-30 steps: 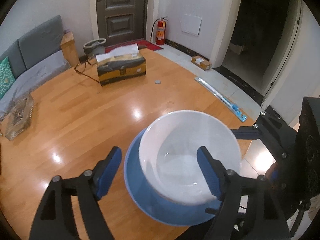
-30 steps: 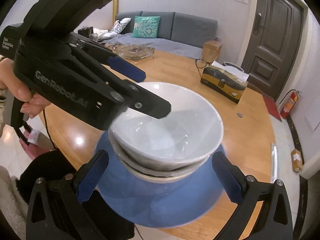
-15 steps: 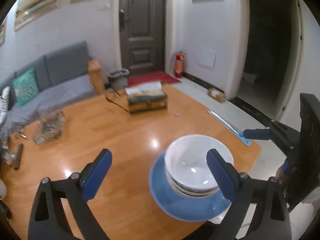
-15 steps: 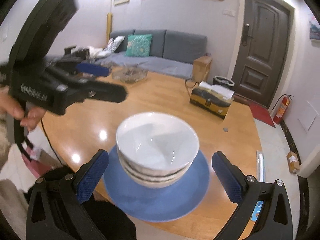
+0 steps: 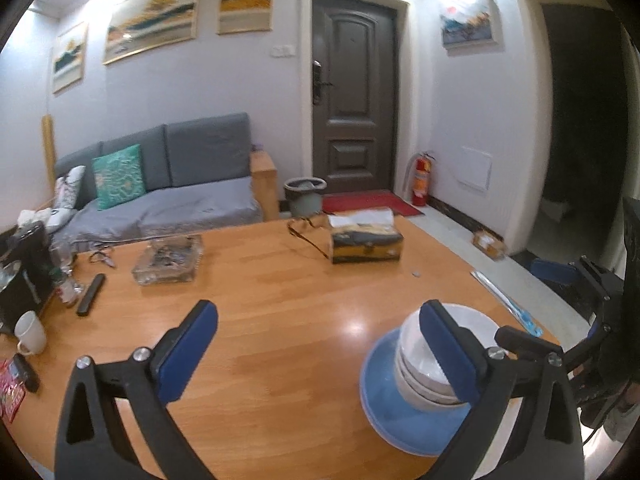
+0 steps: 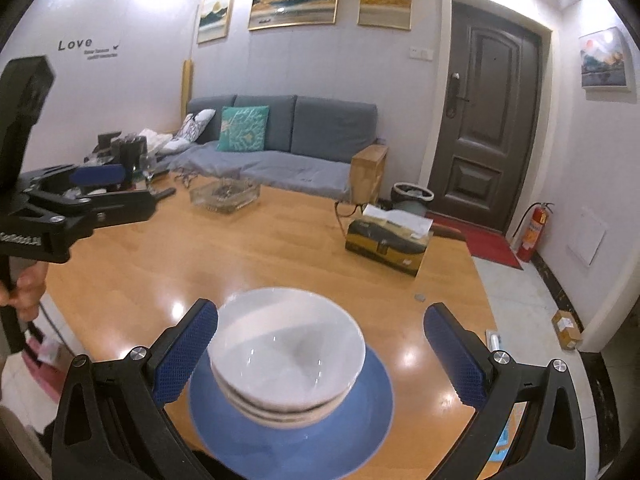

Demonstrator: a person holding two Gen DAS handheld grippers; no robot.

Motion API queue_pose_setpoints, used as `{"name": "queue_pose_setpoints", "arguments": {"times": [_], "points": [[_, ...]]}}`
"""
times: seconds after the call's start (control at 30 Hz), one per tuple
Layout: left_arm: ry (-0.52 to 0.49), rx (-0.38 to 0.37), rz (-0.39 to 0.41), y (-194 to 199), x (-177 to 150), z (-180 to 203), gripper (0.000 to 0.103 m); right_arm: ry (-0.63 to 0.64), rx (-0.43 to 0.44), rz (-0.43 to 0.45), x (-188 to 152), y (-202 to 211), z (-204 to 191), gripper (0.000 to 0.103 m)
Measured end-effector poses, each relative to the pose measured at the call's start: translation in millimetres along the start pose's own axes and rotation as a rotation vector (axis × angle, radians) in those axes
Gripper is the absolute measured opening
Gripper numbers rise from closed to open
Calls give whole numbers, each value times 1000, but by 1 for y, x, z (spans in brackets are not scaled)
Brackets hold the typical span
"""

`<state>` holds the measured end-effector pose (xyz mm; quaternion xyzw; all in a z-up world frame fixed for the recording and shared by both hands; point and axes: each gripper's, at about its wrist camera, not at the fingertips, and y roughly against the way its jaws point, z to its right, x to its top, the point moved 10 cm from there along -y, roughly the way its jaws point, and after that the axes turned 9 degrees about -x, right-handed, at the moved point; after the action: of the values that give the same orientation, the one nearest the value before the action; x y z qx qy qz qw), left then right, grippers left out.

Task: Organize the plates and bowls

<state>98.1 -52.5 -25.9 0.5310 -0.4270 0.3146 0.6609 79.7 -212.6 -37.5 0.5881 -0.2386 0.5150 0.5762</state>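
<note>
A stack of white bowls [image 6: 289,352] sits on a blue plate [image 6: 372,412] near the front edge of the wooden table [image 6: 248,256]. The same stack [image 5: 416,376] and plate [image 5: 380,392] show at the lower right of the left wrist view, partly behind one finger. My right gripper [image 6: 320,352] is open and empty, raised above and behind the bowls. My left gripper [image 5: 316,348] is open and empty, held above the table left of the stack; it also shows in the right wrist view [image 6: 96,188] at the far left.
A tissue box [image 5: 366,240], eyeglasses [image 5: 304,228] and a glass ashtray [image 5: 168,260] stand on the far half of the table. A remote [image 5: 91,288], a white mug [image 5: 29,332] and clutter lie at the left edge. A small coin [image 5: 417,274] lies near the right edge.
Both grippers have pulled up and back from the bowl stack. The left gripper, which was low over the top bowl, is now clear of it and swung left.
</note>
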Motion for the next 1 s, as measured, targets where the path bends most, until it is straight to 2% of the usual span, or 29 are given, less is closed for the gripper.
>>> {"name": "queue_pose_setpoints", "arguments": {"times": [0.27, 0.53, 0.7, 1.0], "points": [[57, 83, 92, 32, 6, -27, 102, -43, -22, 92, 30, 4, 1, 102], [71, 168, 138, 48, 4, -43, 102, -58, -16, 175, 48, 17, -12, 102], [57, 233, 156, 55, 1, -53, 102, -71, 23, 190, 51, 19, -21, 102], [67, 241, 157, 60, -2, -63, 103, -82, 43, 178, 47, 15, -23, 102]]}}
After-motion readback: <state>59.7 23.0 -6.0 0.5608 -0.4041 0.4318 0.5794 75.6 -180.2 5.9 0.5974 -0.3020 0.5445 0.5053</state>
